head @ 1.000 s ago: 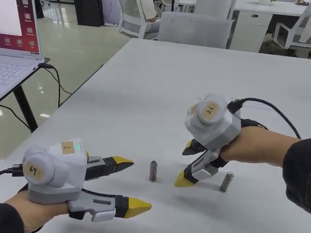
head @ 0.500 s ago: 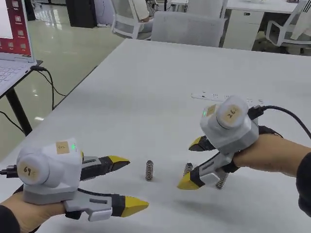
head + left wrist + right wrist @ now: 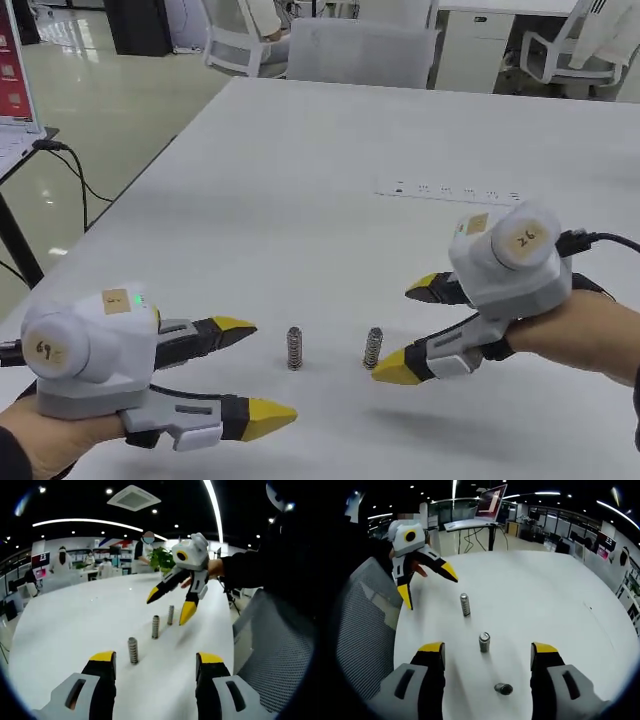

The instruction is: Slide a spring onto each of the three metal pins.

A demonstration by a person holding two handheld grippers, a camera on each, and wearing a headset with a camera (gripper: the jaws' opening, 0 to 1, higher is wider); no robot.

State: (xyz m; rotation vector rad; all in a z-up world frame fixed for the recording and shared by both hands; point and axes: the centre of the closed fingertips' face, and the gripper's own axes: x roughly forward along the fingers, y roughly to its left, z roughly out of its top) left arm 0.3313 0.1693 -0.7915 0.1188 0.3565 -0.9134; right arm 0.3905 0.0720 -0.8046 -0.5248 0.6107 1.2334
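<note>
Head view: left gripper [image 3: 265, 368], right gripper [image 3: 395, 333] facing, agape (springs [image 3: 294, 348] between).

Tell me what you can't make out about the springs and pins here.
- Third spring: head view, hidden behind the right gripper.
- Pins: too small in every view; the coils cover whatever stands inside.
- Laptop: head view, cut off by the left edge.

Left hand-held gripper [image 3: 260, 368]: "69" on round sticker [image 3: 47, 350]. Right hand-held gripper [image 3: 400, 331]: "26" on round label [image 3: 523, 240].
</note>
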